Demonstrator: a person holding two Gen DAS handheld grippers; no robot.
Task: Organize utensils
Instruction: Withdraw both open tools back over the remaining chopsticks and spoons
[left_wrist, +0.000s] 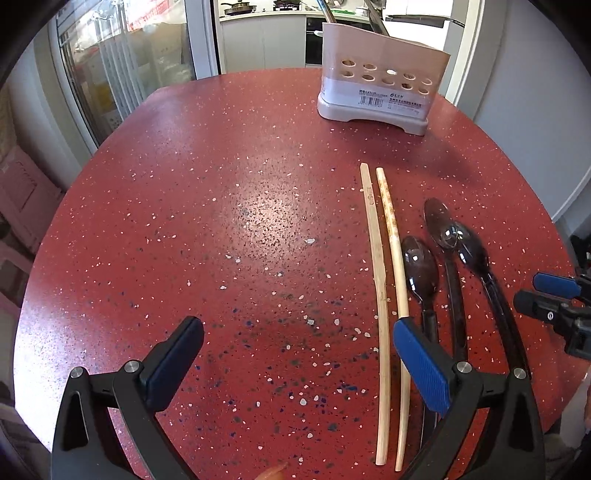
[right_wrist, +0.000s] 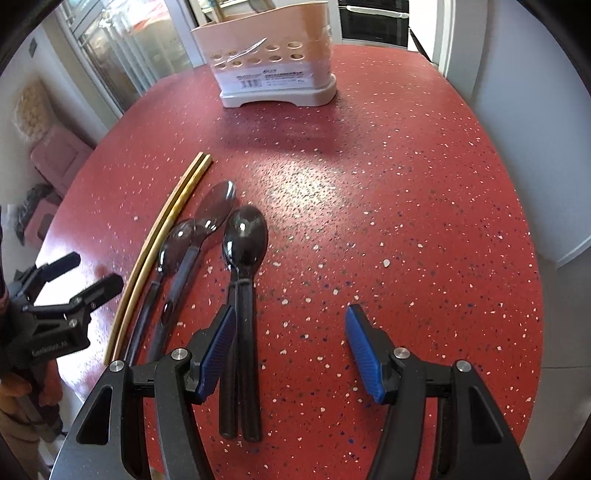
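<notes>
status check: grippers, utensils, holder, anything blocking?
Left gripper open, empty. Right gripper open, empty, beside black spoon. Chopsticks and spoons on table. Path to utensil holder clear.

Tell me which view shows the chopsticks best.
The left wrist view: both chopsticks lie apart, visible nearly end to end. In the right wrist view the chopsticks sit at the left, close together and foreshortened.

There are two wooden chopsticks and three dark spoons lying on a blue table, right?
Not quite: the table is red with pale specks, as the left wrist view shows. The two chopsticks and three spoons do lie on it.
</notes>
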